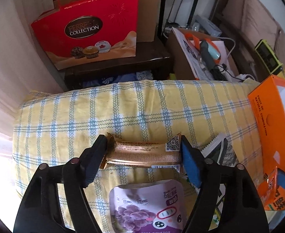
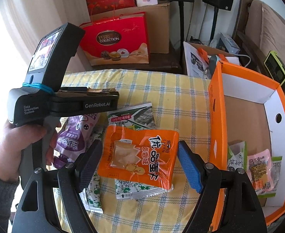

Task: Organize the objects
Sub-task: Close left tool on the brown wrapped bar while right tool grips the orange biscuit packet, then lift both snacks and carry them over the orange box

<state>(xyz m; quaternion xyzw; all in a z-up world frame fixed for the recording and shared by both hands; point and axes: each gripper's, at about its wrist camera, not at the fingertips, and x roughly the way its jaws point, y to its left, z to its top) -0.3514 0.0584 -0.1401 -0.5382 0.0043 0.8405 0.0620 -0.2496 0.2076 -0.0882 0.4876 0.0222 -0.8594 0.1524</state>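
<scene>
My left gripper [image 1: 143,151] is shut on a gold snack bar [image 1: 142,152], gripped end to end and held above the yellow checked cloth [image 1: 123,106]. A purple pouch [image 1: 148,207] lies below it. In the right wrist view my right gripper [image 2: 139,160] holds an orange snack packet [image 2: 138,155] between its fingers, over white-green sachets [image 2: 134,190]. The left gripper [image 2: 95,99] shows at left, hand-held, above the purple pouch [image 2: 74,136] and a seaweed pack [image 2: 132,114]. The orange box [image 2: 245,116] at right holds several packets [image 2: 258,167].
A red Ferrero gift bag [image 1: 88,33] stands on a dark bench behind the cloth. A cardboard box with papers and tools [image 1: 202,58] sits at the back right, by a green device [image 2: 276,69]. The orange box [image 1: 270,120] borders the cloth's right side.
</scene>
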